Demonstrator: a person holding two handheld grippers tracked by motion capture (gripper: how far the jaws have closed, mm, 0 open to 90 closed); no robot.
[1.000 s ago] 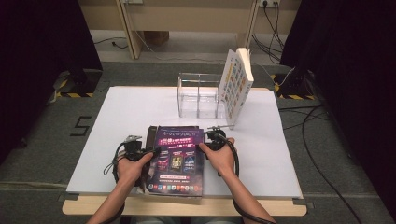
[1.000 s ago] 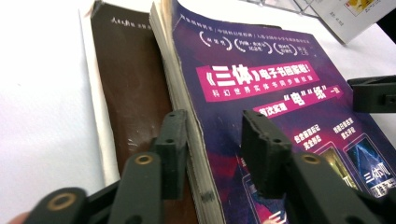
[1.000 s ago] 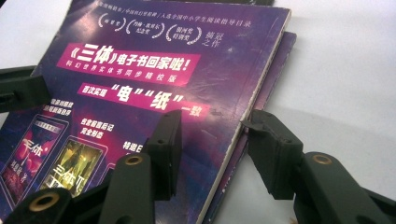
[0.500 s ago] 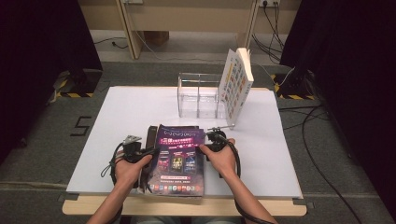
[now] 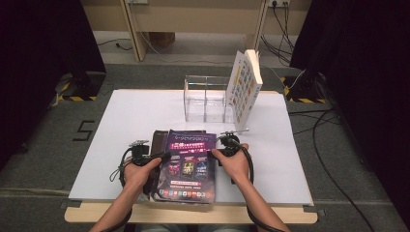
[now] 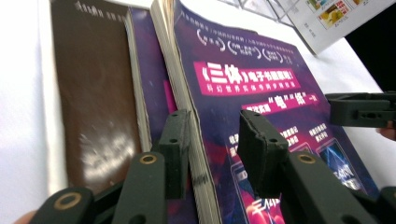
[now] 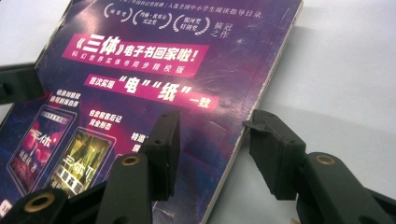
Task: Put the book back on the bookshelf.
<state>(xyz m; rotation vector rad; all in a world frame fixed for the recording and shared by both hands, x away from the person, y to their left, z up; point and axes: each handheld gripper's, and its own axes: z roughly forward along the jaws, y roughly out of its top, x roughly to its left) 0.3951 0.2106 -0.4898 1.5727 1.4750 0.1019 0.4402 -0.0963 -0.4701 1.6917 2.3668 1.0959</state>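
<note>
A thick purple paperback book (image 5: 187, 164) with pink lettering on its cover lies flat on the white surface (image 5: 121, 121), near the person's edge, stacked on a dark brown-covered book (image 6: 95, 102) that juts out beyond the left gripper's fingers. The left gripper (image 6: 212, 144) comes in from the book's left side with its fingers spread: one finger (image 6: 175, 140) sits outside the page edge, down against the brown cover, and the other finger (image 6: 257, 144) hangs over the purple cover, so the top book's left edge lies in the gap between them, not yet pinched. The right gripper (image 7: 212, 140) mirrors this at the opposite side, fingers also spread, one finger (image 7: 163, 140) over the cover and the other finger (image 7: 273, 149) out over bare white surface, with the right page edge running between them. Straddling both long edges this way looks like preparation to clamp the top book alone from two sides and lift it level, leaving the brown one behind. Beyond the fingertips, well away, a clear acrylic rack (image 5: 205, 99) stands with a white illustrated book (image 5: 245, 87) leaning upright against its right end; the rack's open compartments are probably where the purple book is headed, which would explain a two-sided hold that allows tipping it upright.
</note>
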